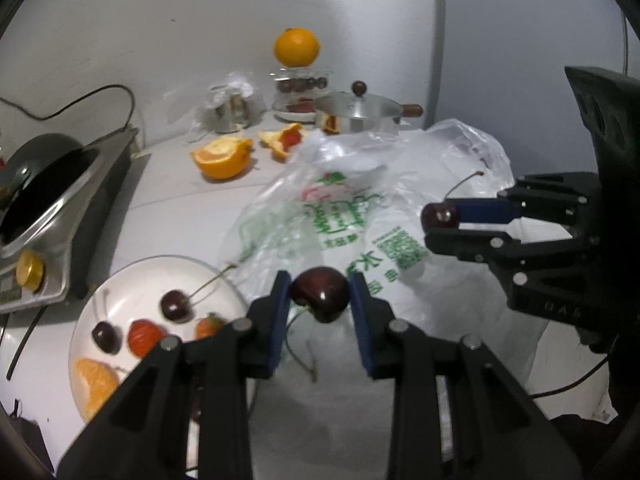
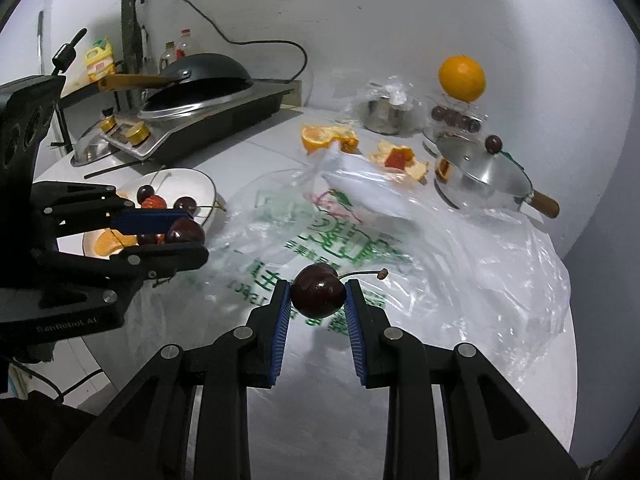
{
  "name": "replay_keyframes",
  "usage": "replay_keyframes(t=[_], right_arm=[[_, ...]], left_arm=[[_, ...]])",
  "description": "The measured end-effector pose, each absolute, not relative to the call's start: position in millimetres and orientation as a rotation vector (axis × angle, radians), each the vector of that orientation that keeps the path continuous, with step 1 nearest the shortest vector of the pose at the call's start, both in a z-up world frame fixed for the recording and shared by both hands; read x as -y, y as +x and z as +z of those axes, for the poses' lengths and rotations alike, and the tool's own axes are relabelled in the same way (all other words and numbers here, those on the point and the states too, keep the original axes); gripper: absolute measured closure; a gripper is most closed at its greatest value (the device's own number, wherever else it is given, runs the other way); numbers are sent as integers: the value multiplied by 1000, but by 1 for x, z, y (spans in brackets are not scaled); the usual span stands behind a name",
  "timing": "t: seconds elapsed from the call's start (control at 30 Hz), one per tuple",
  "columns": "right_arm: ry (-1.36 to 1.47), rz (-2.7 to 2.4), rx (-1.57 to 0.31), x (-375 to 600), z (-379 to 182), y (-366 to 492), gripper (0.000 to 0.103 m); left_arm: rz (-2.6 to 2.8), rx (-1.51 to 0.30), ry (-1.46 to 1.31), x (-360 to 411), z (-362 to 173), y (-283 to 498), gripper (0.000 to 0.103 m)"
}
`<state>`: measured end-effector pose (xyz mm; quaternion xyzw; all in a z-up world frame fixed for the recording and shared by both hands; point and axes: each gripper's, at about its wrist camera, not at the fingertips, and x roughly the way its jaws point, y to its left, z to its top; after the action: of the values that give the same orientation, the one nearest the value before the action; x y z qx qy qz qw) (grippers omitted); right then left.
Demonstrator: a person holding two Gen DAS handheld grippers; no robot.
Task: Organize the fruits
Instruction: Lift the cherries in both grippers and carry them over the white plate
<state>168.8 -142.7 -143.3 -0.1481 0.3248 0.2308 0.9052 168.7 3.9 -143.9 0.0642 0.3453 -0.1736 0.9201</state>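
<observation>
My left gripper (image 1: 320, 294) is shut on a dark cherry (image 1: 320, 292), held above the table just right of a white plate (image 1: 132, 276). The plate holds two cherries (image 1: 176, 305), strawberries (image 1: 143, 336) and an orange segment (image 1: 94, 384). My right gripper (image 2: 318, 296) is shut on another dark cherry (image 2: 319, 295) with its stem, above a clear plastic bag (image 2: 420, 248). The right gripper with its cherry (image 1: 440, 216) shows at the right of the left wrist view. The left gripper (image 2: 184, 232) shows over the plate (image 2: 192, 184) in the right wrist view.
A stove with a black wok (image 2: 208, 76) stands at the left. A cut orange (image 1: 222, 158), peel pieces (image 1: 284, 140), a lidded steel pot (image 2: 480, 176), a wrapped metal cup (image 2: 384, 114) and a jar of cherries topped by a whole orange (image 2: 462, 78) sit at the back.
</observation>
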Motion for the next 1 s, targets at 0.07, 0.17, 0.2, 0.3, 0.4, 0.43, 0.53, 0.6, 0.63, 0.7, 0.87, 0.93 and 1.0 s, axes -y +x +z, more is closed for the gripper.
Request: replay_keyframes(t=[0.07, 0.17, 0.2, 0.3, 0.4, 0.43, 0.53, 0.6, 0.63, 0.7, 0.87, 0.93, 1.0], right_arm=[[-316, 481, -667, 136, -142, 168, 74], [-331, 487, -663, 125, -140, 166, 74], [-338, 490, -661, 120, -139, 166, 74], [-351, 499, -660, 109, -137, 166, 74], [-366, 509, -660, 96, -138, 166, 74], [-370, 513, -661, 91, -138, 166, 74], [-382, 527, -663, 78, -138, 166, 74], [-393, 538, -663, 68, -139, 166, 74], [-397, 542, -664, 65, -139, 166, 74], [-408, 550, -663, 58, -139, 166, 74], [-428, 566, -668, 42, -141, 167, 74], [-435, 572, -671, 37, -141, 168, 74], [-442, 580, -673, 30, -142, 169, 74]], left_arm=[[-342, -703, 120, -14, -143, 166, 72], [-318, -695, 103, -31, -141, 162, 73], [-312, -693, 100, -35, -141, 161, 72], [-288, -684, 86, -53, -140, 155, 72], [-266, -683, 69, -69, -139, 153, 72], [-260, -678, 65, -73, -138, 151, 73], [-241, -667, 57, -85, -136, 148, 73], [-227, -667, 51, -93, -137, 148, 72], [-220, -667, 50, -96, -137, 148, 72], [-204, -671, 45, -106, -140, 148, 72], [-180, -680, 12, -124, -145, 150, 72], [-173, -675, 0, -130, -145, 150, 72], [-169, -674, -7, -134, -147, 151, 72]])
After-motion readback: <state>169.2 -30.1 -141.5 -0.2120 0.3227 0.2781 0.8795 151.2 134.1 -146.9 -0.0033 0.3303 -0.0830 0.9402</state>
